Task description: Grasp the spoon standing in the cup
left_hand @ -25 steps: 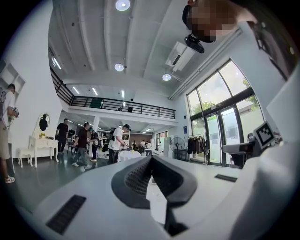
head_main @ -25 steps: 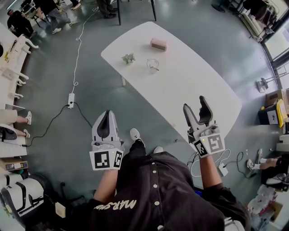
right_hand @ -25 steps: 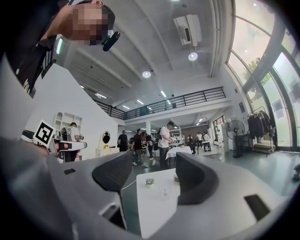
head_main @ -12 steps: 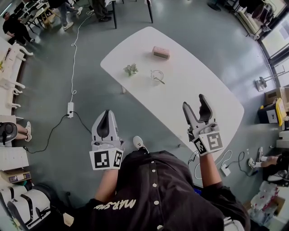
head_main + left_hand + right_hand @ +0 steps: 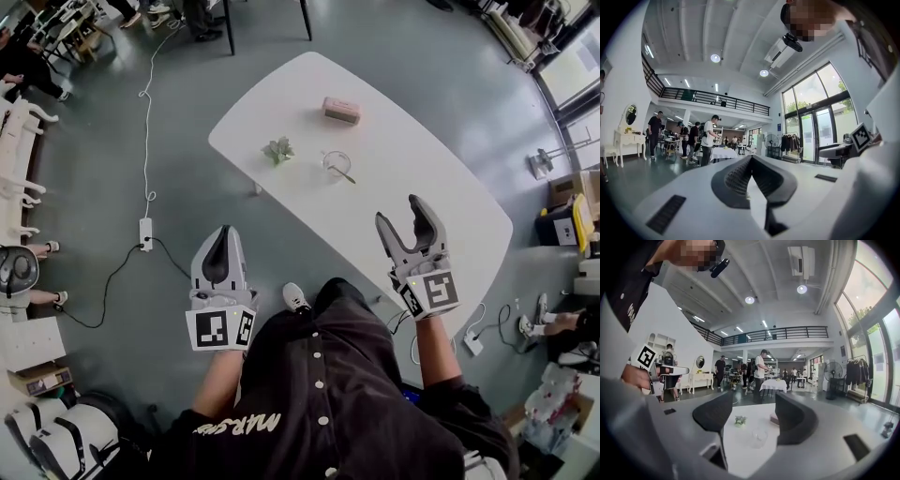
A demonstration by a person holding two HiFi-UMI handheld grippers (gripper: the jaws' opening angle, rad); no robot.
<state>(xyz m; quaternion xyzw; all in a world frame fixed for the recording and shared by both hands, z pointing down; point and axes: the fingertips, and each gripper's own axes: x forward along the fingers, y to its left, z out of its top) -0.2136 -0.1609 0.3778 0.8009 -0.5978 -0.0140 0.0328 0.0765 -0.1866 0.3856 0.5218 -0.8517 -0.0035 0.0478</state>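
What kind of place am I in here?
Probably a large open studio or workshop hall: a mezzanine railing runs overhead, tall glass doors line one side, and people stand in groups farther back.

The table (image 5: 441,187) is white and the floor (image 5: 112,169) is grey-green. The cup (image 5: 335,165) is clear and the spoon (image 5: 345,174) is silver. The box (image 5: 341,110) is pink and the plant (image 5: 278,150) is pale green. The left gripper (image 5: 220,234) and the right gripper (image 5: 400,211) are light grey with black-and-white square markers.
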